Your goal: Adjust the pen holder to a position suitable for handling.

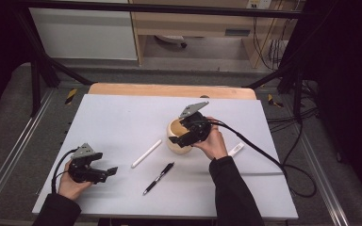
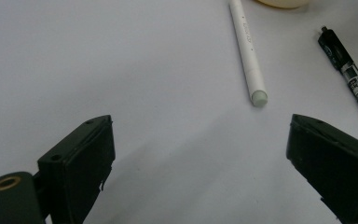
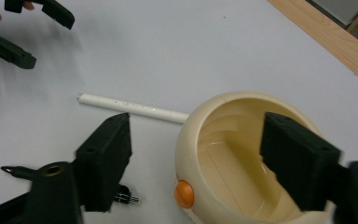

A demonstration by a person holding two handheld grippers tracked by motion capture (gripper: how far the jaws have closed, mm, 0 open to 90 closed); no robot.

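Even overhead light falls on the pale table (image 1: 122, 122) while the room around it sinks into near-black, the high view soft and slightly grainy throughout. Shadows are faint and diffuse (a smudge lies between the left gripper (image 2: 196, 154) jaws on the tabletop). In both gripper views the near black jaws blur, and the cream bowl (image 3: 223, 140) shows a mild sheen without harsh glare.

- Cream round container (image 3: 242, 154) — open-topped, hollow and glossy inside, with an orange button (image 3: 184, 193) on its outer wall, standing upright.
- It sits just beside one end of the white pen (image 3: 133, 107).
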